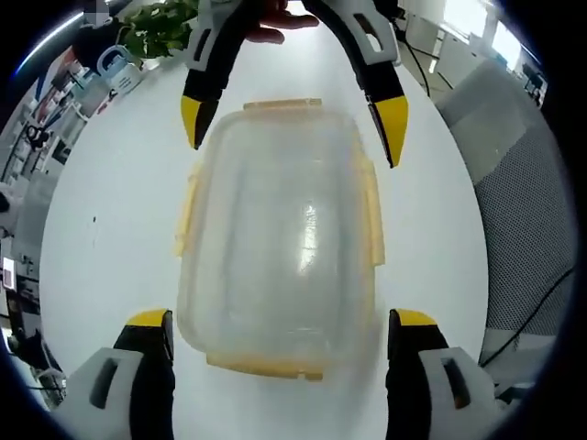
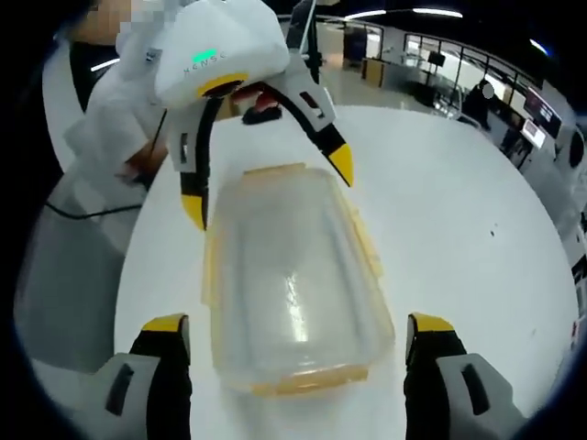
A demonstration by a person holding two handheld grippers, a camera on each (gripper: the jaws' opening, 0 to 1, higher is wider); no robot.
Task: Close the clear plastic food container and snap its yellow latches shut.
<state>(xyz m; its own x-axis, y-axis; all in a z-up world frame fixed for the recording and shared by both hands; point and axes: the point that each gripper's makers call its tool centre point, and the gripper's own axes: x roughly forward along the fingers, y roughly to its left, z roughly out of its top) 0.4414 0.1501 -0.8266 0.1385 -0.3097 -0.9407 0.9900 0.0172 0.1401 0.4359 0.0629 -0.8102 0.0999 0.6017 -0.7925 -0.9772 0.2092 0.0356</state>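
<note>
A clear plastic food container lies on the white table, lid on top, with yellow latches along its four edges. I cannot tell whether the latches are snapped down. My left gripper is open, and its yellow tips straddle the container's near end. Facing it, my right gripper is open too, its tips on either side of the far end. In the right gripper view the container sits between my right gripper and the opposing left gripper. Nothing is gripped.
A green plant and desk clutter stand at the table's far left edge. A grey mesh chair with a cable is beside the table. The person's white sleeve is close to the table edge. Office desks fill the background.
</note>
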